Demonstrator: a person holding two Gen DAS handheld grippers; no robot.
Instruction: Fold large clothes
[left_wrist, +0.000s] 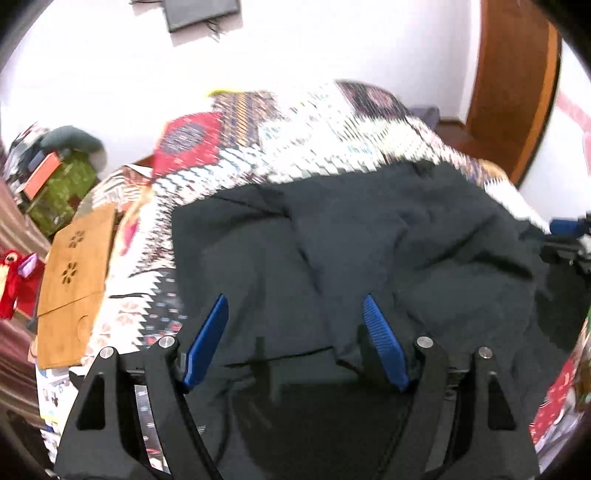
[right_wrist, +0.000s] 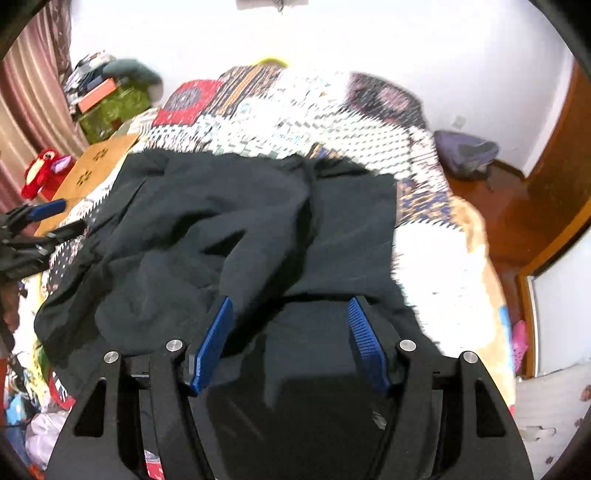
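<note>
A large dark garment (left_wrist: 369, 236) lies rumpled on a patterned bed quilt (left_wrist: 295, 122). It also shows in the right wrist view (right_wrist: 258, 221). My left gripper (left_wrist: 295, 301) is open over the garment's near edge, blue fingers (left_wrist: 207, 339) spread wide, with cloth between and under them. My right gripper (right_wrist: 290, 302) is open too, its blue fingers (right_wrist: 365, 343) apart over the garment's near edge. The right gripper shows at the right edge of the left view (left_wrist: 569, 229). The left one shows at the left edge of the right view (right_wrist: 40, 218).
A wooden lap tray (left_wrist: 74, 280) lies on the bed's left side, a red plush toy (right_wrist: 40, 171) beside it. Green boxes and clutter (right_wrist: 110, 103) stand by the curtain. A wooden door (left_wrist: 513, 81) and wooden floor (right_wrist: 509, 206) are to the right.
</note>
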